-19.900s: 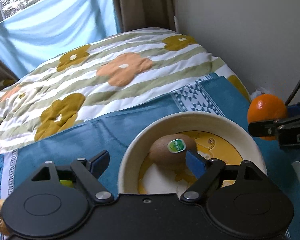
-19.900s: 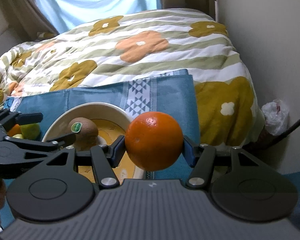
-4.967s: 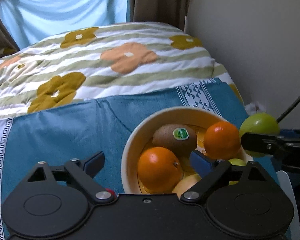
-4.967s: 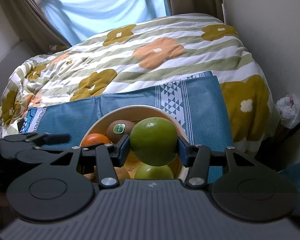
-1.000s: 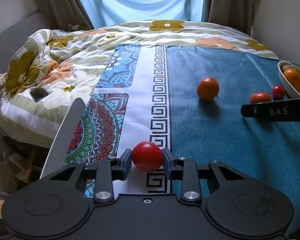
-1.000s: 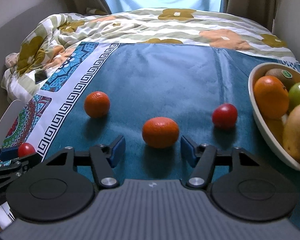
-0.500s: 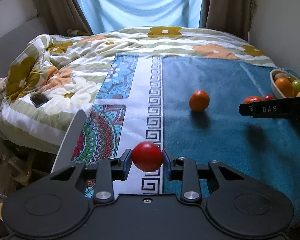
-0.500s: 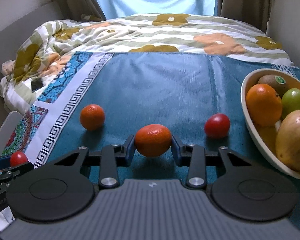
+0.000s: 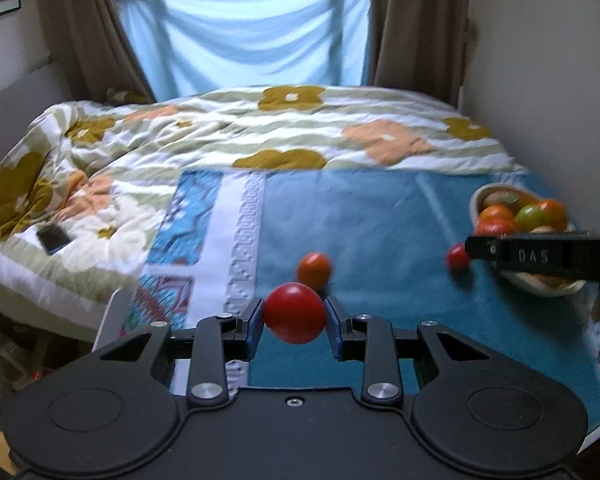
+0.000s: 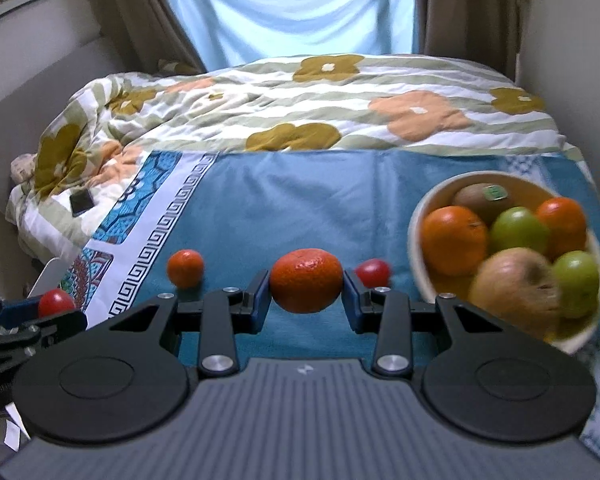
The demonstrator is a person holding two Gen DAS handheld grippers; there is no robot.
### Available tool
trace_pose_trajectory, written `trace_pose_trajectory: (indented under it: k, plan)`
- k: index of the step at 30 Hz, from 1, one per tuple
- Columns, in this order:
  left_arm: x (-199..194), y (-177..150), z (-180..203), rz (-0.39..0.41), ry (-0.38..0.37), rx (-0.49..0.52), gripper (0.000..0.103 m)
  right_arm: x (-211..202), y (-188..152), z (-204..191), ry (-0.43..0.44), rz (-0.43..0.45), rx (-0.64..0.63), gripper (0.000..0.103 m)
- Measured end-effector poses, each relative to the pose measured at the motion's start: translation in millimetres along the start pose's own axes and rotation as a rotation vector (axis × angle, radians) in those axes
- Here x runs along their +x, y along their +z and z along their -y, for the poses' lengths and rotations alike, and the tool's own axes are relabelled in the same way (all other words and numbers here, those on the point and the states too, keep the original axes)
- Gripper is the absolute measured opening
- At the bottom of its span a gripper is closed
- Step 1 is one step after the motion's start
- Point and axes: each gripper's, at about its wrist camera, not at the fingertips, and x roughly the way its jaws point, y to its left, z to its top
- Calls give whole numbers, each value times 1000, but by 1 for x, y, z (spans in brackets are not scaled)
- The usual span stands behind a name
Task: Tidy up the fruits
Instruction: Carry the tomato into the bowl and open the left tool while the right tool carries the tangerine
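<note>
You have a mandarin (image 10: 306, 280) pinched between the jaws of the right gripper (image 10: 306, 286), lifted clear of the blue cloth (image 10: 300, 204) on the bed; those jaws have just been closing and now press on its two sides. The left gripper (image 9: 294, 316) holds a small red tomato (image 9: 295, 313) in the same way, jaws clamped on it, off the cloth.

The bowl (image 10: 416, 236) sits to the right on the cloth and is already heaped: oranges, green apples, a kiwi (image 10: 480, 198) and a brownish apple (image 10: 516, 292). Two fruits lie loose on the cloth, a second mandarin (image 10: 185, 267) and another red tomato (image 10: 373, 273) just beside the bowl's near edge.

Bring the right load in first, since it is nearer. Come over the rim, not across it, and lower the mandarin into a hollow between fruits before letting go, or it will likely roll off the pile. Keep the tomato's grip gentle; it probably bruises easily. Hold the left gripper back so the two do not meet above the bowl.
</note>
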Motion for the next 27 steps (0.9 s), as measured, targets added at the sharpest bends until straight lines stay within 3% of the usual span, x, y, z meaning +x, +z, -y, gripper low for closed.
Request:
trace_pose_trajectory:
  k: [13, 27]
  plan:
    - [5, 53, 86, 42, -112, 44, 36, -40, 27, 99, -92, 41, 64, 53]
    - [60, 69, 176, -18, -185, 128, 36, -34, 31, 184, -131, 16, 92, 53]
